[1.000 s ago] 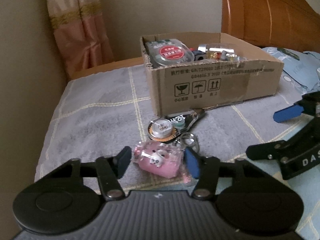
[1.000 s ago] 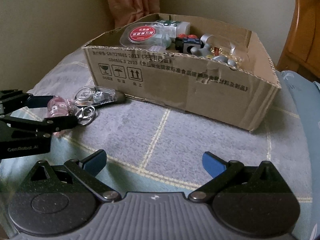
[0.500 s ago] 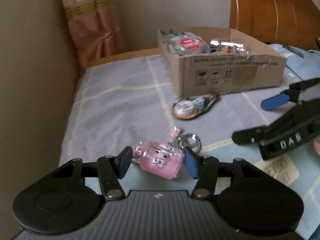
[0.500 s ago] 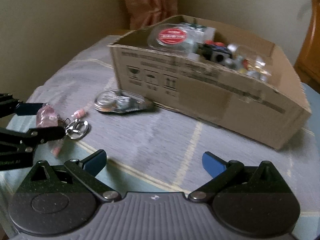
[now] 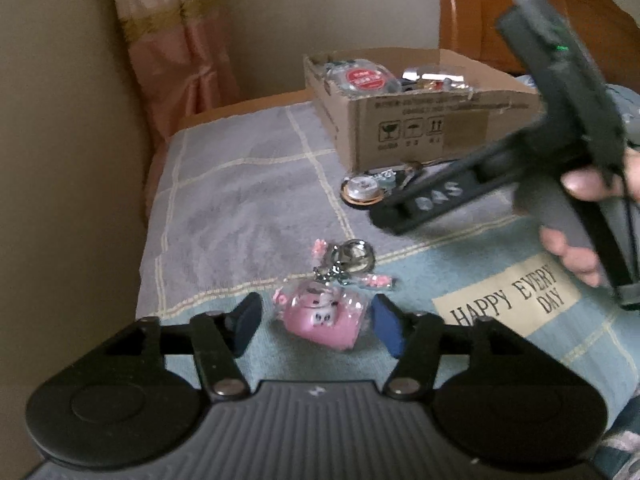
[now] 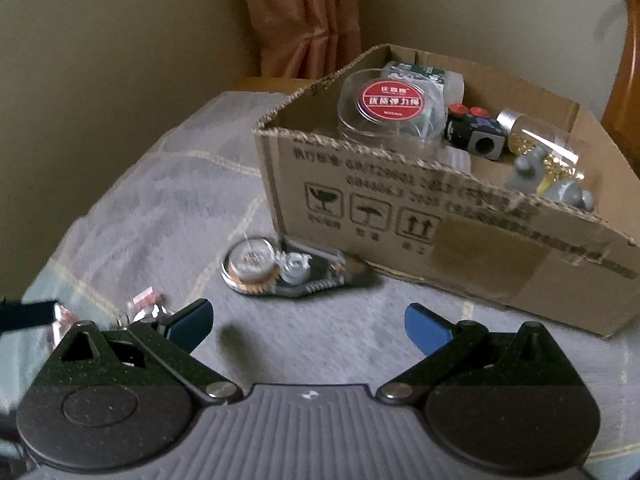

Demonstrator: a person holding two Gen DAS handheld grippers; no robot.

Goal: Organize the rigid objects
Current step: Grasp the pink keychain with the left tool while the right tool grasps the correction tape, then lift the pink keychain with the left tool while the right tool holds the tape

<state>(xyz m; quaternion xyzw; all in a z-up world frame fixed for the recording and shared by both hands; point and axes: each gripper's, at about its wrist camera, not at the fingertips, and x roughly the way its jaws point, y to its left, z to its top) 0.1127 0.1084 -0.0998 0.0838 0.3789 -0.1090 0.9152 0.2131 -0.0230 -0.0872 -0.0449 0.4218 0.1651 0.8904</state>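
A pink piggy keychain (image 5: 320,320) with a metal ring (image 5: 354,254) lies on the blanket between the fingers of my left gripper (image 5: 316,324). Its jaws are opening, and a gap shows on both sides of the charm. A clear tape dispenser (image 6: 280,270) rests on the blanket against the front wall of the cardboard box (image 6: 440,216). My right gripper (image 6: 308,320) stands open just short of it, with nothing between its blue pads. In the left wrist view the right gripper's black body covers part of the dispenser (image 5: 366,190).
The box holds a round clear case with a red label (image 6: 390,106), a black cube with red buttons (image 6: 472,132) and a small bottle (image 6: 536,136). A wall runs along the left. A person's hand (image 5: 580,216) grips the right tool above a "HAPPY EVERY DAY" patch (image 5: 504,296).
My left gripper pulled the keychain away from the box, then its jaws widened off it. The right gripper swung left and closer, towards the tape dispenser.
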